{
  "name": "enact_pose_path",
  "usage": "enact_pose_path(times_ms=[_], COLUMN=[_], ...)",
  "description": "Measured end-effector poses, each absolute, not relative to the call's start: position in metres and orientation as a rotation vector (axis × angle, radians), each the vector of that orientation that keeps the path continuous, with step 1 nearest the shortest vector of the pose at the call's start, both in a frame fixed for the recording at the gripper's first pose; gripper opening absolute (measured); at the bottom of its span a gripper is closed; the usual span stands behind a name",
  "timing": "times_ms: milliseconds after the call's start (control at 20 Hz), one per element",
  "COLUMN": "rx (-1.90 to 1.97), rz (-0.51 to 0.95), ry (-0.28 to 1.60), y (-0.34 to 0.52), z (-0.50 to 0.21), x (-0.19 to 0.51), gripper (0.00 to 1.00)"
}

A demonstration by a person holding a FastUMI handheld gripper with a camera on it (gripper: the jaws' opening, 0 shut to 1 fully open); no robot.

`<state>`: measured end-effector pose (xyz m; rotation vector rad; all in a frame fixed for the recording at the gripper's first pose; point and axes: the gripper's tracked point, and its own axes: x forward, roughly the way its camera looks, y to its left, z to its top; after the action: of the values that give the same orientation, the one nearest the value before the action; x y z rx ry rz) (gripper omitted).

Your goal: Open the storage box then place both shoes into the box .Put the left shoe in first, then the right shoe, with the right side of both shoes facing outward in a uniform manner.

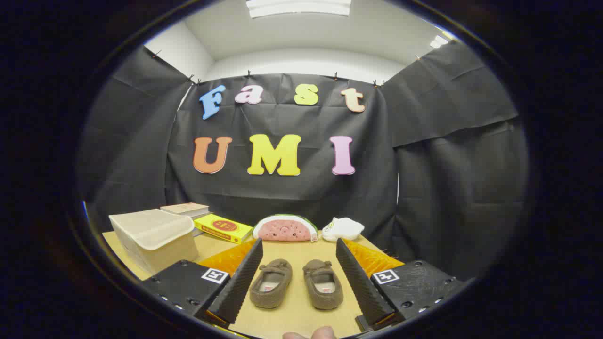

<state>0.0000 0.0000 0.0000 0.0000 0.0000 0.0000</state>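
Fingers wide apart, gripping nothing, above the shoes.
I see my gripper [297, 278] spread around both shoes [271, 283] [323, 284] on the counter [292, 320]; the box [153, 239], lid down, sits left of them.

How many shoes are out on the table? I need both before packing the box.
2. Both brown shoes lie side by side between the open gripper fingers: one nearer the storage box, the other beside it.

Books [184, 209], yellow box [223, 227], watermelon plush [285, 229] and white sock [343, 229] line the table's [301, 254] far edge.
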Motion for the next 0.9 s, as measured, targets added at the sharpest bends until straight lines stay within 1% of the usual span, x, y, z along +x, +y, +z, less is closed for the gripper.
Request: enact_pose_path(times_ms=[900], rx=[-0.030], rz=[0.007], ry=[-0.029], y=[0.016], z=[0.015], x=[-0.001], gripper=[0.95])
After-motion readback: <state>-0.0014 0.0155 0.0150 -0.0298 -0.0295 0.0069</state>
